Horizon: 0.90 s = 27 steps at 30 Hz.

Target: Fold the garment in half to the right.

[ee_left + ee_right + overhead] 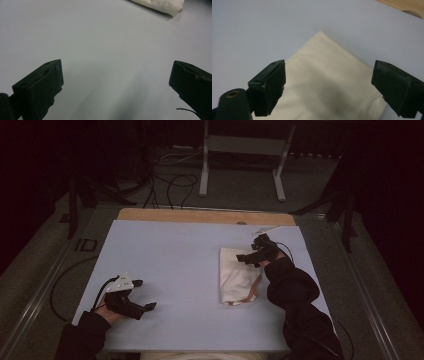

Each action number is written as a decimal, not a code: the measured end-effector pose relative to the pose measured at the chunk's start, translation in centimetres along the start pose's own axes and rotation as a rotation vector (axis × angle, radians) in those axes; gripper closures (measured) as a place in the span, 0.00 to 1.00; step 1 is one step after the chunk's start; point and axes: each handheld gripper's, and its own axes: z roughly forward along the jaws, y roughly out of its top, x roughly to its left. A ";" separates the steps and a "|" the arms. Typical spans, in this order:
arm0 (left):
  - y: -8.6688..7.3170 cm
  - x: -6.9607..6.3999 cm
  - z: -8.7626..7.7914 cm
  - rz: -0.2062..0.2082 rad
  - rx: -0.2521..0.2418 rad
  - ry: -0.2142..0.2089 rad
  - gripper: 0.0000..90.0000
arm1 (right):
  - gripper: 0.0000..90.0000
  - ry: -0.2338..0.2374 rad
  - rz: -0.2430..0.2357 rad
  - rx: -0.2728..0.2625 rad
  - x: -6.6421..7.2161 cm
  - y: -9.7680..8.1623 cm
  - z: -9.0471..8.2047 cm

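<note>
The folded cream cloth (236, 276) lies flat on the right half of the grey mat (180, 265), and the high view shows a tan strap at its near corner. The right gripper (328, 85) hovers over its far end, jaws wide with nothing between them. The left gripper (141, 295) rests well apart at the mat's near left, jaws wide over bare mat, the cloth's corner far off in its own view.
</note>
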 end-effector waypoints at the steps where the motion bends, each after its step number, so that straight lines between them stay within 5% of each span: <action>1: 0.0 0.0 0.0 0.000 0.000 0.000 0.00 | 0.13 0.002 -0.006 -0.004 0.2 -0.1 -0.3; 15: 0.0 0.0 0.0 0.005 -0.001 0.000 0.00 | 0.11 0.007 -0.030 -0.054 1.9 -2.6 -2.8; 27: 0.1 -0.1 -0.1 0.013 0.000 0.005 0.00 | 0.11 0.000 -0.015 -0.098 2.7 -6.5 -5.5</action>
